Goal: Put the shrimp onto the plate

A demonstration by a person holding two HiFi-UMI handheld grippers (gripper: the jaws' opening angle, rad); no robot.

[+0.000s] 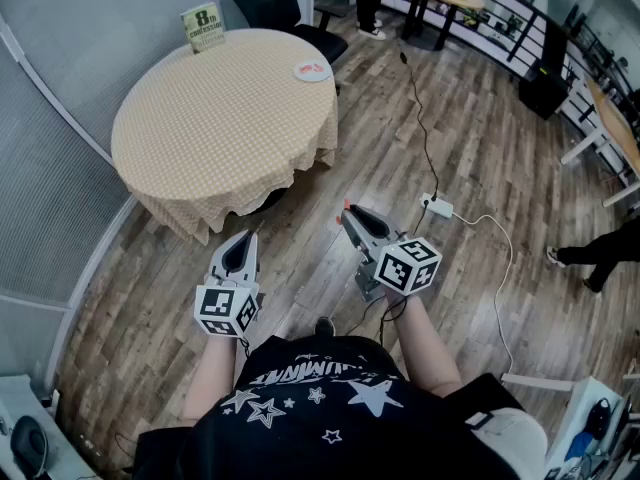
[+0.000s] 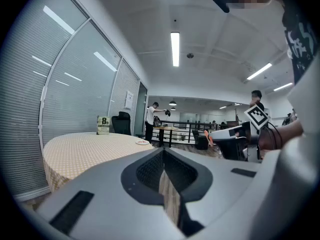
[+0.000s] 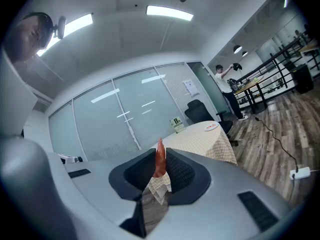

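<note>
On table (image 1: pixel 220 118), "8th" sign (image 1: pixel 203 28); right tongs (image 3: pixel 160 153) clamp shrimp (image 3: pixel 159 163); left tongs (image 2: pixel 163 153) together.

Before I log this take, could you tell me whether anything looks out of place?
Nothing is spilled or broken. The one oddity is a power strip with its cable lying loose across the open floor. The shrimp is pinched in the right gripper.

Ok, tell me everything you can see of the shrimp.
The shrimp is orange-red and glossy, tapering to a point. It is pinched between the jaws of the right tool, its tip poking out past them. Only the jaws touch it; it hangs in the air over the wooden floor, short of the round table.
</note>
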